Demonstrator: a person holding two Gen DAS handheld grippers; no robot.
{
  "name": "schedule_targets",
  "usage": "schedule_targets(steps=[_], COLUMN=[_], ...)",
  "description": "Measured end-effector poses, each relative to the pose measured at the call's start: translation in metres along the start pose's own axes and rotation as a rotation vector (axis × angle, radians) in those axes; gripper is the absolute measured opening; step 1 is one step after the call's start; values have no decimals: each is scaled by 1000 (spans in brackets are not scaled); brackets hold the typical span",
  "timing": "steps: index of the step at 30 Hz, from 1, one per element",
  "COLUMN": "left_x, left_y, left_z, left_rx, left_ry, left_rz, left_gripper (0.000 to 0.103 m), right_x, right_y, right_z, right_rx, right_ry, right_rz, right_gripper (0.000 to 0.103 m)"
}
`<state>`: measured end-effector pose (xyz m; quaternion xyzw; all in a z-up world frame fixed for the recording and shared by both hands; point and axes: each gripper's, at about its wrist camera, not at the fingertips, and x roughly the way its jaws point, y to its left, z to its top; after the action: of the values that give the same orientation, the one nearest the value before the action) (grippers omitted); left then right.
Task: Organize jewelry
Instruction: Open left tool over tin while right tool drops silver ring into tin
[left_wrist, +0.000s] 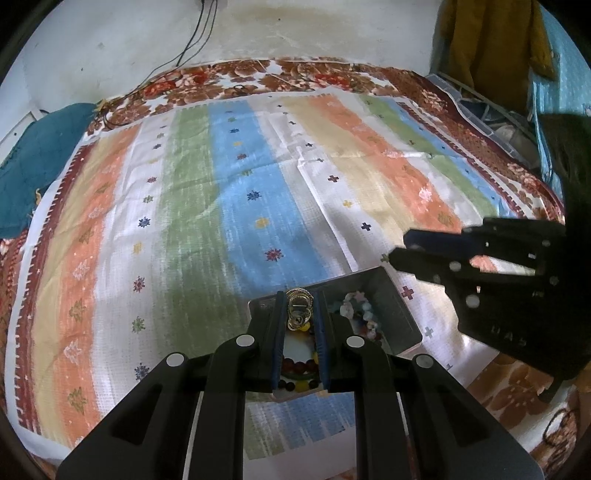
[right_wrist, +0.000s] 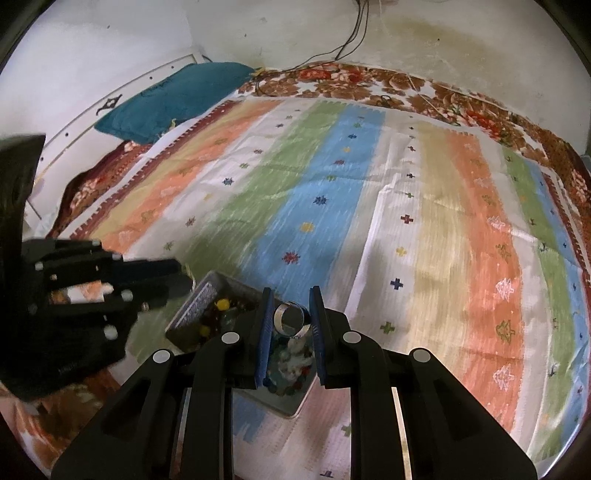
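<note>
The left gripper is closed on a gold piece of jewelry, a small bundle of thin rings or wire loops that sits between the two blue pads near their tips. It looks light and stiff, but the fine loops may bend if they are pressed too hard, and smooth metal can slip on the pads. In my judgement it is best held across the thickest part of the bundle, as it is now, and not by one single loop.

The right gripper is closed on a silver band, a wide, shiny ring or bangle. It stands on its edge between the pads, with its open side towards the camera and to the left. It seems rigid and light, and the polished surface looks slippery, so a hold on the two flat outer walls should be the safest.

Both pieces hang just above a grey metal tray that lies on the striped mat at the near side of the scene. The tray is full of coloured beads and pale stone pieces, which look loose and would roll or tangle easily. From the left camera, the right gripper is on the right of the tray and a little further away
</note>
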<state>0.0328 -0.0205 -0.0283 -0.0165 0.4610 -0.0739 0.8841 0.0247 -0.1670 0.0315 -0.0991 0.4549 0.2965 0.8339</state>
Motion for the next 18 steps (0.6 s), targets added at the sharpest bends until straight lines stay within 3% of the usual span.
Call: schedule_targets(steps=[10, 12, 14, 18], left_x=[0, 1, 0, -3], left_y=[4, 4, 5, 8], left_z=[-3, -4, -5, -9], left_rx=[-16, -22, -26, -46], left_ry=[7, 15, 14, 18], left_rz=[-22, -29, -25, -30], left_gripper=[16, 24, 26, 40], right_x=[2, 0, -5, -11], right_y=[4, 3, 0, -7], right_z=[-3, -4, -7, -15], right_rx=[16, 26, 38, 66], right_ry=[28, 23, 13, 11], right_rz=[93, 91, 89, 75], right_gripper=[21, 30, 48, 57])
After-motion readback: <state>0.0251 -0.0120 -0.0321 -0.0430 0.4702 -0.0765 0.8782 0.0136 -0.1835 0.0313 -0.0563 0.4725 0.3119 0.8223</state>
